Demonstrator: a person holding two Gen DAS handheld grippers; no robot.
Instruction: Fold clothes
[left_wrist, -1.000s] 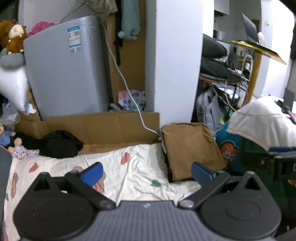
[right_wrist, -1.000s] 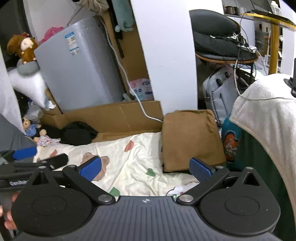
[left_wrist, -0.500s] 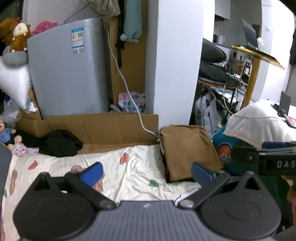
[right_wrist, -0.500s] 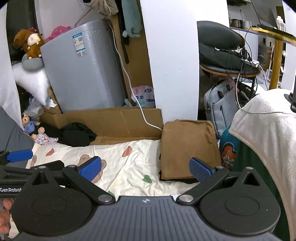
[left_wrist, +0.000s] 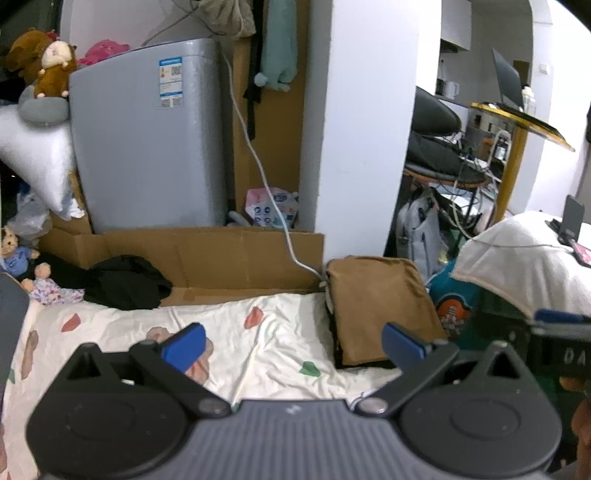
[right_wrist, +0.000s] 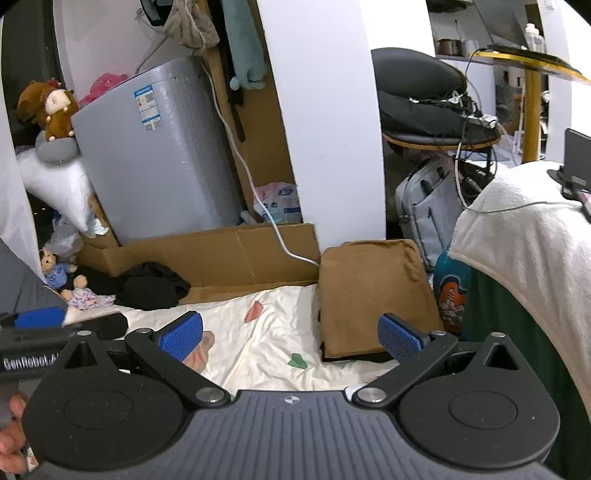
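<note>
While spread wide and gripping nothing, left gripper (left_wrist: 293, 341) and right gripper (right_wrist: 290, 332) hover above patterned white sheet (left_wrist: 258, 332). Folded brown garment (left_wrist: 380, 306), right of centre, stacked on something dark. Further back, centre-left, flattened cardboard box (left_wrist: 221, 254) with crumpled black clothing (left_wrist: 127, 282) lying against it. Grey washing machine (left_wrist: 147, 140) behind, upper left.

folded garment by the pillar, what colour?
Plain brown folded garment, no pattern; clearest in the right wrist view.
</note>
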